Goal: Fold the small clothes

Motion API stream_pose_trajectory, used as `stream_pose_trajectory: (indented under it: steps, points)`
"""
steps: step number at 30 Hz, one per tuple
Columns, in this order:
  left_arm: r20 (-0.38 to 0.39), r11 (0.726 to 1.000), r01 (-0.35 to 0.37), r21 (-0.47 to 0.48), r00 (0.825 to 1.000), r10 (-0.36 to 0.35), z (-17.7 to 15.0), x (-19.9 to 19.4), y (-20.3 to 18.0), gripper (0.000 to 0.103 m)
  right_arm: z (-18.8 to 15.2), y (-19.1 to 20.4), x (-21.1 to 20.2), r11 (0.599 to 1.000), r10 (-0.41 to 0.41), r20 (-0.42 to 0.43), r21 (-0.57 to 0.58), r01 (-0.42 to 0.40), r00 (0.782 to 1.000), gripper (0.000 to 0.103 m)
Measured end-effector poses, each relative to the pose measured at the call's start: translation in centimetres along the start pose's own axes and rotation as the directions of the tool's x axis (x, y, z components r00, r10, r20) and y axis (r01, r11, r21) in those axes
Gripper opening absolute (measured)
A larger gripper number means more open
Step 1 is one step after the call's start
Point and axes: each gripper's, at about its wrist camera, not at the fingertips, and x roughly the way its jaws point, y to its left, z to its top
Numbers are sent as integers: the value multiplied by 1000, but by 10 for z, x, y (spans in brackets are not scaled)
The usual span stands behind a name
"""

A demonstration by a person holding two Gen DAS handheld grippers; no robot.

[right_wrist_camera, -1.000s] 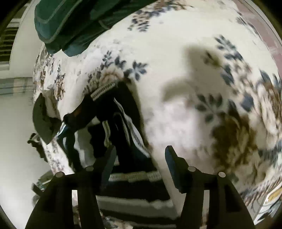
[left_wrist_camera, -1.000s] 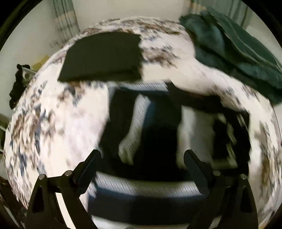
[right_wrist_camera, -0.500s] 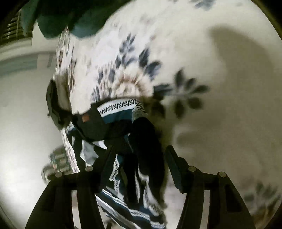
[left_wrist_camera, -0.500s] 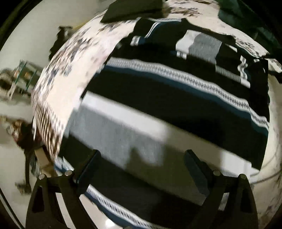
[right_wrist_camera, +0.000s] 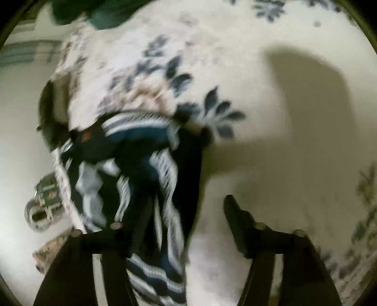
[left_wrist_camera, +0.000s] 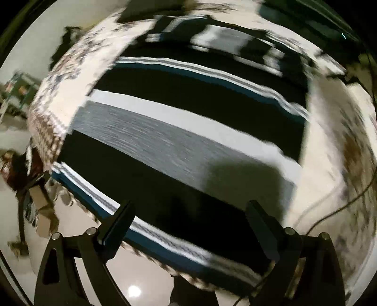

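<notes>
The striped garment lies flat on the floral surface, stripes running 10-to-4. The left gripper hovers open above its near hem; the right gripper is opening (bunched fabric at 9 o'clock).

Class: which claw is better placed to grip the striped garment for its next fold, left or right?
Probably the left claw: open, right above the striped garment's flat hem edge. The right claw is opening beside bunched fabric.

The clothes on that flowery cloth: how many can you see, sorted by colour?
Striped black, white, grey and blue: 1, the striped garment
Dark green: 1, the green pile at the far edge; blurred, may be more than one piece
Plain black: 1, the black piece, folded flat
Total: 3
</notes>
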Motion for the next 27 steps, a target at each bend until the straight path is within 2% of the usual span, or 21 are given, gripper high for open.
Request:
stream_pose_trajectory:
  steps: [5,8,9,10,11,12,13,14,15,16,19,20,22,25,27]
  points:
    - [-67,986,77,148,995,-68,-49,10,-63,96,-45,-29,-29,999,-14,-37,-32,13,999,66]
    - [-112,974,70,214,993,-46,-73,37,-100,96,-51,-44,-28,999,7,-45,-38,-9,999,66]
    - [-124,971,66,230,992,-39,-77,48,-110,92,-49,-47,-25,999,24,-46,-28,-25,999,66]
    - [-124,970,67,235,992,-38,-79,55,-115,84,-45,-49,-21,999,45,-45,-20,-46,998,66]
    - [-122,969,69,239,992,-41,-79,61,-119,51,-41,-49,-17,998,61,-40,-21,-62,997,66]
    - [-114,967,50,250,993,-22,-78,67,-122,29,-34,-47,-12,996,83,-32,-26,-84,996,66]
    - [-102,966,32,255,995,-6,-77,69,-121,24,-27,-43,-4,994,108,-24,-26,-108,994,66]
    - [-88,967,34,252,996,-12,-75,68,-119,7,-19,-39,4,990,137,-14,-18,-138,990,66]
    - [-73,969,15,247,997,3,-74,66,-116,4,-10,-36,13,984,178,-4,-4,-178,984,71]
    - [-65,970,33,242,998,-18,-73,62,-112,4,0,-33,22,976,217,2,10,-217,976,74]
    - [-38,961,30,275,999,-20,-75,51,-109,4,21,-25,48,976,213,4,54,-213,977,74]
    - [-33,959,28,281,999,-20,-76,48,-110,4,26,-23,56,974,217,5,64,-217,976,71]
    - [-18,960,38,276,999,-34,-77,38,-106,4,29,-15,58,979,188,45,65,-191,981,8]
    - [-3,962,48,267,999,-49,-74,29,-98,4,25,-10,42,989,127,130,60,-136,983,6]
    - [-2,965,58,255,998,-60,-75,27,-92,3,26,-22,40,989,98,142,99,-112,985,6]
